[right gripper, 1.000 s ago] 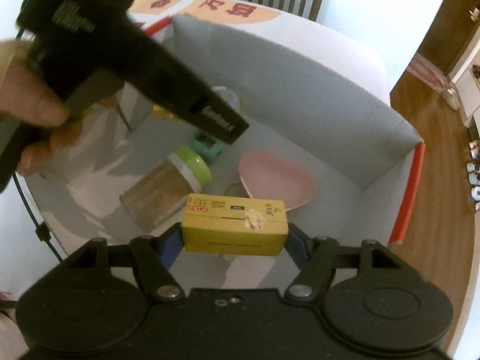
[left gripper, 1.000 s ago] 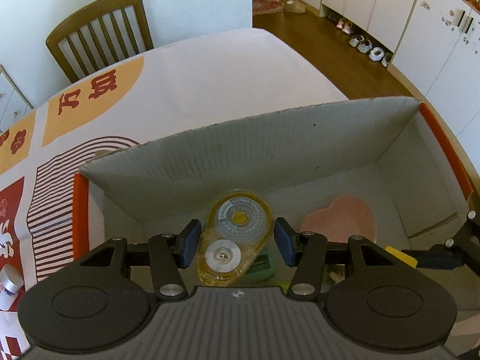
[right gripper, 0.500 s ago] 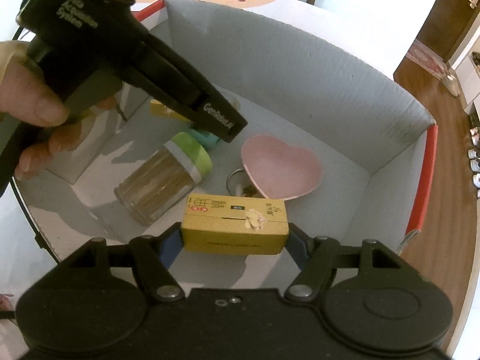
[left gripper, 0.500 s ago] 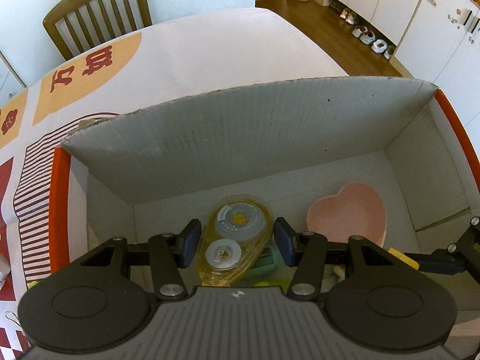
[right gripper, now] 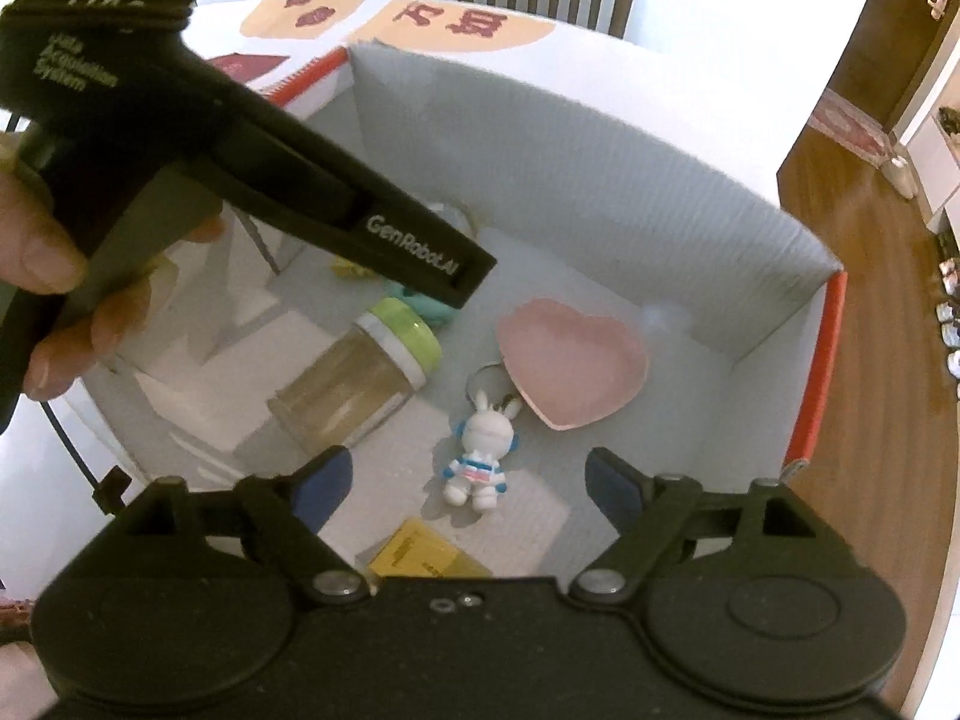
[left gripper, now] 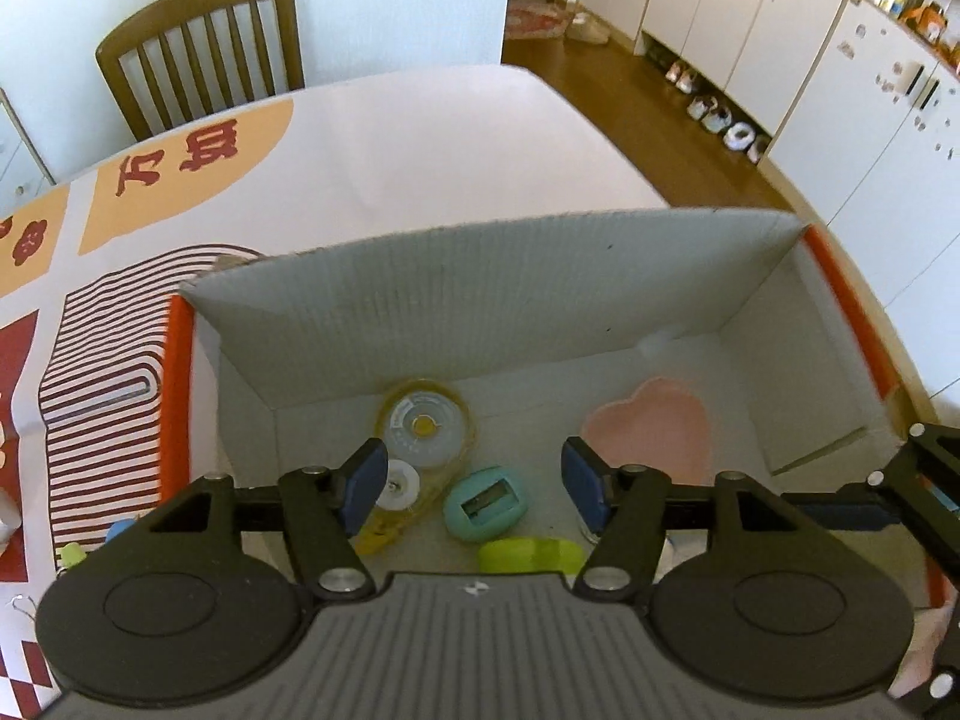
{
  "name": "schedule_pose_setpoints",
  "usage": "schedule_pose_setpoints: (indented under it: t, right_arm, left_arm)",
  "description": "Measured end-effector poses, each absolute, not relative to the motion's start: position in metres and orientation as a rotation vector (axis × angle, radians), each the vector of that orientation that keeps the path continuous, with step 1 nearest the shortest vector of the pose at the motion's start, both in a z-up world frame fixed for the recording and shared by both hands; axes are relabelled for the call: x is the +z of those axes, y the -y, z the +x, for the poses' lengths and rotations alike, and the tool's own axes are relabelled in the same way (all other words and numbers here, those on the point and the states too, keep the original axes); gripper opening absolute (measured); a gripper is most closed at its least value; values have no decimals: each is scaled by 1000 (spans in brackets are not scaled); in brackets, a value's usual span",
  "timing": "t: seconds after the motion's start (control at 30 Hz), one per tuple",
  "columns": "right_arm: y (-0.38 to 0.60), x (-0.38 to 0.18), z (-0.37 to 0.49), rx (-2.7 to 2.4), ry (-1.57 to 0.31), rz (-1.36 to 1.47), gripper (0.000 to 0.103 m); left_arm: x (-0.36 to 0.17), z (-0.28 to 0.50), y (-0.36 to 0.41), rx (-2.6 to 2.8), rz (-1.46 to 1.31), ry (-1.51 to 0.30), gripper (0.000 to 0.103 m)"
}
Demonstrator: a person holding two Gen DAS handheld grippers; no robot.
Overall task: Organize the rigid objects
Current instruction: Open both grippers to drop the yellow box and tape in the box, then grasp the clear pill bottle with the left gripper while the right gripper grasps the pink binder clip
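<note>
Both claws opening, nothing between pads. Yellow transparent correction-tape dispenser [left gripper: 420,450] released from left claw [left gripper: 474,483], now lying on grey cardboard box [left gripper: 492,306] floor. Small yellow carton [right gripper: 429,558] dropped from right claw [right gripper: 468,483], inside box too. Two items judged stowed.

Bright, even indoor daylight. Fisheye lenses bend the room's edges. Motion blur softens the cardboard box [left gripper: 540,300] interior. Soft shadows fall across its floor; the white table [left gripper: 420,138] glares.

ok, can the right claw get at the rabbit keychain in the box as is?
Probably yes. The right claw hangs over the box, jaws opening with nothing between them, and the rabbit keychain lies uncovered directly below, apart from the jar and the pink heart dish.
</note>
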State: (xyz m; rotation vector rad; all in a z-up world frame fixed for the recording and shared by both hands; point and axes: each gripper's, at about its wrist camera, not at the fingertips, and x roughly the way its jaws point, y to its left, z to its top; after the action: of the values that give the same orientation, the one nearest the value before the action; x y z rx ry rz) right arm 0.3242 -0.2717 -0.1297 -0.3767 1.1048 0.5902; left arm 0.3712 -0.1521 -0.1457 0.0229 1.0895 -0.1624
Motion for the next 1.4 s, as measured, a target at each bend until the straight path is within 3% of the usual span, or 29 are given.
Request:
schedule_pose_setpoints:
  t: [0.8, 0.9, 1.4]
  right_arm:
    - [239, -67, 270, 695, -921, -355, 93]
    - [229, -59, 263, 724, -886, -345, 98]
    - [135, -57, 229, 849, -851, -342, 102]
  left_arm:
    - [-56, 262, 70, -97, -71, -882, 64]
    - [-50, 249, 49, -67, -83, -858, 75]
    - [-57, 210, -67, 57, -138, -847, 83]
